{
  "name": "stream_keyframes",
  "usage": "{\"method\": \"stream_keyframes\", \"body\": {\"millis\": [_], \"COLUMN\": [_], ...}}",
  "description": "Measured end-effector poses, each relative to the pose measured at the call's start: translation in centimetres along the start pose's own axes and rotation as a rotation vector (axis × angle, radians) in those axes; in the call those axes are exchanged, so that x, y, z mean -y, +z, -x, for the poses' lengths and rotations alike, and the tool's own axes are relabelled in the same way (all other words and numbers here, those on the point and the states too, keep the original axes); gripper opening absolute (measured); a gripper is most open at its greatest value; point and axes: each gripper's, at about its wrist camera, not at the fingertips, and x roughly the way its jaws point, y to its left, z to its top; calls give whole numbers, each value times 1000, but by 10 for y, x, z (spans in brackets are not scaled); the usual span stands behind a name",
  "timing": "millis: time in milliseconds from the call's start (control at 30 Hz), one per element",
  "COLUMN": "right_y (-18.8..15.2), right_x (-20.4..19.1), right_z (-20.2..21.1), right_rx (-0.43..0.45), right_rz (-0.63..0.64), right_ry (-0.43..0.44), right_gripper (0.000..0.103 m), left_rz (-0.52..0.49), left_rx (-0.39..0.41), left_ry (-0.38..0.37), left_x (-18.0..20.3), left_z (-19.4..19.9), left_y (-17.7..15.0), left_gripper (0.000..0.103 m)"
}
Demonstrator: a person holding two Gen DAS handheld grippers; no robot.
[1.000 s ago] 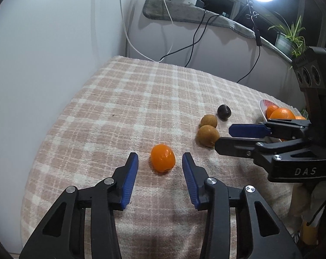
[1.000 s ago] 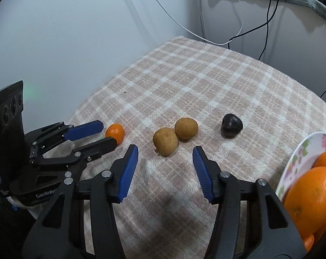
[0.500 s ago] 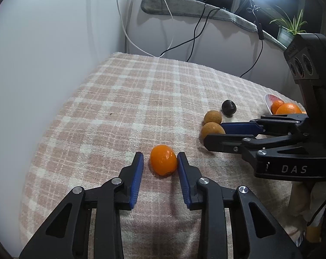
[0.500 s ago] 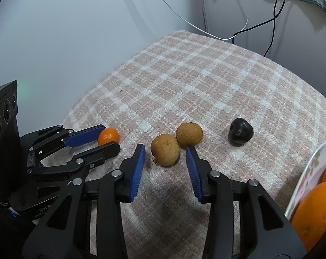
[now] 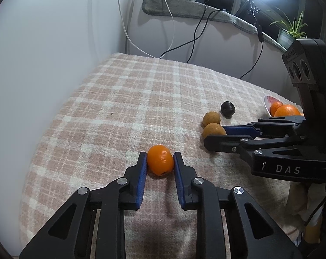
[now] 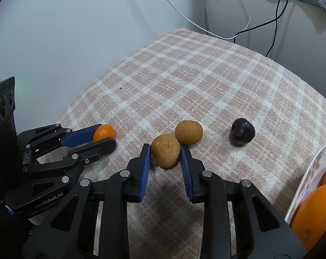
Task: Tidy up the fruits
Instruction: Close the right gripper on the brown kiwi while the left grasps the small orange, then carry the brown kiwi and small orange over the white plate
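Gripping both fruits on the checked counter (image 5: 141, 99): your left gripper (image 5: 159, 161) jaws pinch the small orange (image 5: 160, 159); your right gripper (image 6: 165, 154) jaws are closing, pads against the brown fruit (image 6: 165, 150). Lifting carelessly risks nudging its touching neighbour (image 6: 188, 132) rolling, or the round fruit slipping out.

A pink checked cloth (image 6: 206, 82) covers the desk. On it lie a small orange (image 5: 160, 160), two brown fruits (image 6: 165, 150) (image 6: 188, 132), a dark fruit (image 6: 242, 131) and a plate (image 6: 314, 170).

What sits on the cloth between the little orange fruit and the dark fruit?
Two brown fruits, touching each other, seen in both wrist views. The right gripper is closing on the nearer one; the left gripper is shut on the small orange fruit; the dark fruit lies free.
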Motion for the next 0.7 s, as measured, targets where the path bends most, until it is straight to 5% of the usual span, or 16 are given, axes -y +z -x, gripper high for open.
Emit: {"method": "stream_keyframes", "body": {"millis": [700], "right_y": [-14], "right_x": [4], "right_z": [59], "right_rx": [104], "right_rz": [2], "right_ry": [27], "right_gripper": [29], "left_rz": [-33], "left_rx": [58], "left_ry": [-53], "left_x": [36], "left_z": [24], "left_y": [13], "left_gripper": [22]}}
